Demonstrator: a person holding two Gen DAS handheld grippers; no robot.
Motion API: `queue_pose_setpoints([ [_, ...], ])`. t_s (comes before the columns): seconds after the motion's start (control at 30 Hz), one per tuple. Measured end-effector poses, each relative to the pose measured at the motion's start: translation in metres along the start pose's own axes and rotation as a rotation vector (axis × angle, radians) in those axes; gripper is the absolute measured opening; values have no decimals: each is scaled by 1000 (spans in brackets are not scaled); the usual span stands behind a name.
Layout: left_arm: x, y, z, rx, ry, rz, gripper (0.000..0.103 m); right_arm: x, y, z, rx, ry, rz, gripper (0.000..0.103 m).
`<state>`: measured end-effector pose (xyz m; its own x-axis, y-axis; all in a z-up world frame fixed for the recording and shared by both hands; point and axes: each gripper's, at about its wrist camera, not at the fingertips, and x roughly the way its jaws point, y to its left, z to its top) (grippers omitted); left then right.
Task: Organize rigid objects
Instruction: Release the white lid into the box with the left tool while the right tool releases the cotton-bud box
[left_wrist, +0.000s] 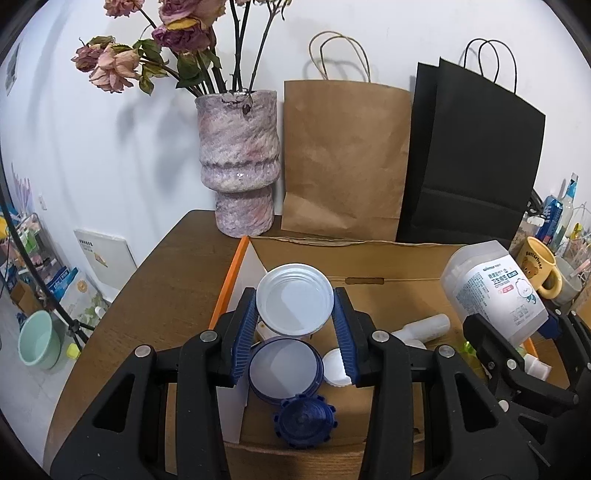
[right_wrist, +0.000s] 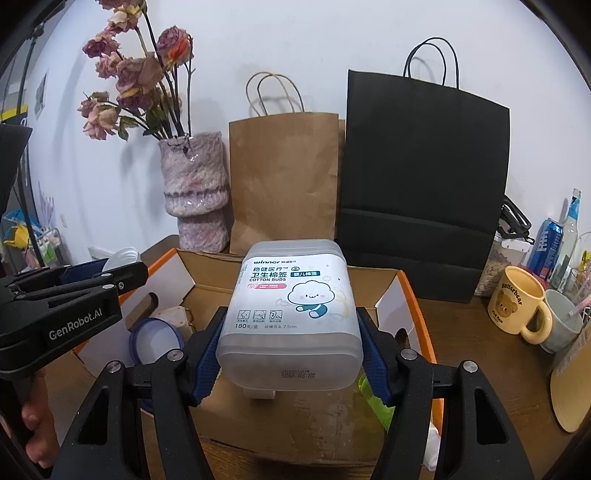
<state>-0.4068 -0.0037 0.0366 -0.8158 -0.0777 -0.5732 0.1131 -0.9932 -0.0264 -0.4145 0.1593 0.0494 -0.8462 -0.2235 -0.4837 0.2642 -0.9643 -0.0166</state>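
Note:
My left gripper (left_wrist: 295, 306) is shut on a white round tin (left_wrist: 293, 301), held tilted over the left end of an open cardboard box (left_wrist: 351, 245). In that box lie a blue-rimmed lid (left_wrist: 284, 365), a dark blue ridged cap (left_wrist: 304, 417), a white cap (left_wrist: 334, 369) and a white bottle (left_wrist: 424, 326). My right gripper (right_wrist: 291, 325) is shut on a frosted cotton-buds box (right_wrist: 291, 302), label up, above the same cardboard box (right_wrist: 207, 291). Seen from the left wrist, the cotton-buds box (left_wrist: 491, 284) hangs over the box's right end. A hand (right_wrist: 33, 435) holds the left gripper (right_wrist: 85, 280).
Behind the box stand a pink vase (left_wrist: 240, 155) of dried roses, a brown paper bag (left_wrist: 343, 158) and a black paper bag (left_wrist: 472, 155). A yellow bear mug (right_wrist: 517, 299), a grey mug (right_wrist: 563, 321) and drink cans crowd the right side of the wooden table (left_wrist: 166, 277).

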Motion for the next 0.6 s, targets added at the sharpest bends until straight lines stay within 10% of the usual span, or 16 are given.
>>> queue_pose_setpoints([
  [0.6, 32, 5, -10, 18, 66, 20, 37, 30, -6, -17, -9, 97, 0, 70],
])
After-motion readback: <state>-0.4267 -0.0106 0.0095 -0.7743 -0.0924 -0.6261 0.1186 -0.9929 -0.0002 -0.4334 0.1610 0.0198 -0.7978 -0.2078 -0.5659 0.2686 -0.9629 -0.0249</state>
